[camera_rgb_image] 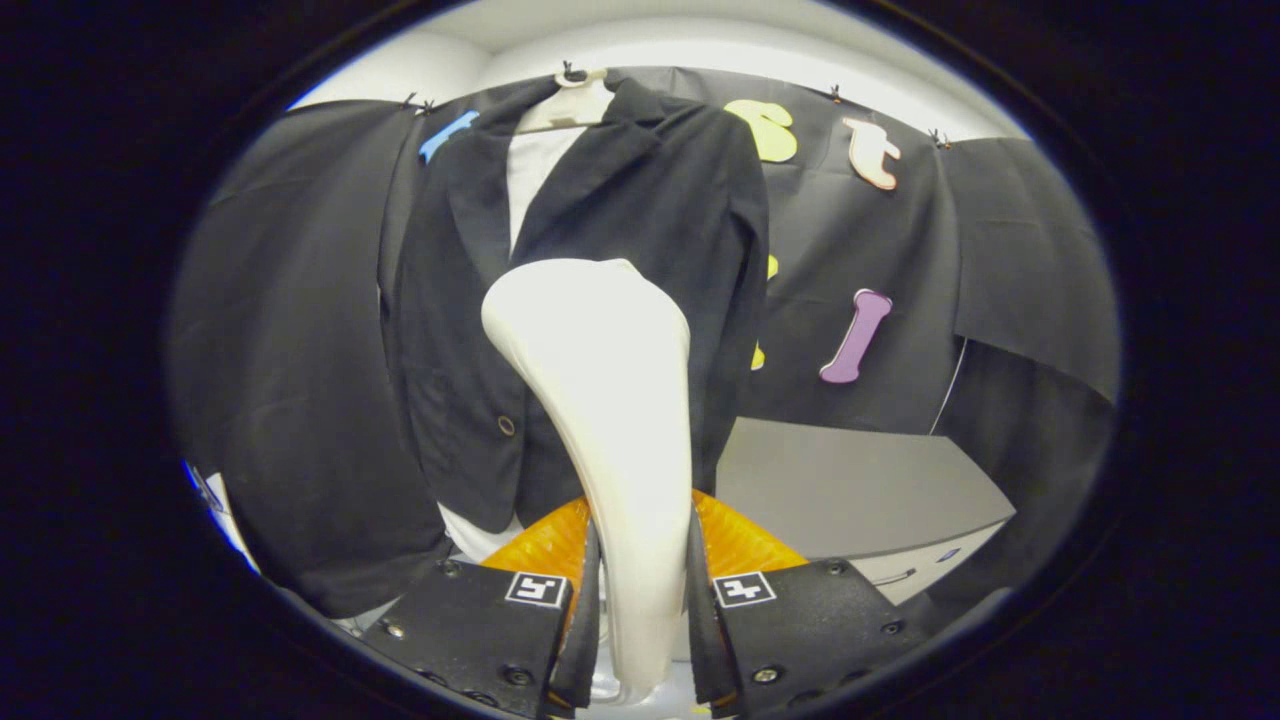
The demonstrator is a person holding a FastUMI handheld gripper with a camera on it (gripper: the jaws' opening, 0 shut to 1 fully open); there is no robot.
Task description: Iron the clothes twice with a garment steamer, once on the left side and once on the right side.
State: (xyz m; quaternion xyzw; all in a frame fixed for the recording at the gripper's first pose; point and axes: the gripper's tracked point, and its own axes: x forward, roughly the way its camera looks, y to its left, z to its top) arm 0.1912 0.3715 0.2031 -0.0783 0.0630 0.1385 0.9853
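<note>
The gripper [640, 600] has both fingers clamped on the handle of the white garment steamer [600, 400], which rises from between them with its broad head up in front of the black jacket [620, 200]. The jacket hangs on a pale hanger [570, 105] against the dark booth wall, a white shirt [530, 165] showing between its lapels. Taking the jacket as the marker, the steamer head sits over its middle, about level with the lower lapels and above the single button [506, 425]; whether the head touches the cloth I cannot tell. A grey table [850, 480] stands just beside the jacket's hem, below its sleeve.

To do this pass well, I'd say the head should start high on one front panel, near the shoulder, and travel straight down to the hem at an even pace. Pressing lightly matters, since the jacket hangs free and would swing away. The grip looks firm; keeping the handle from twisting between the fingers is the main concern.
</note>
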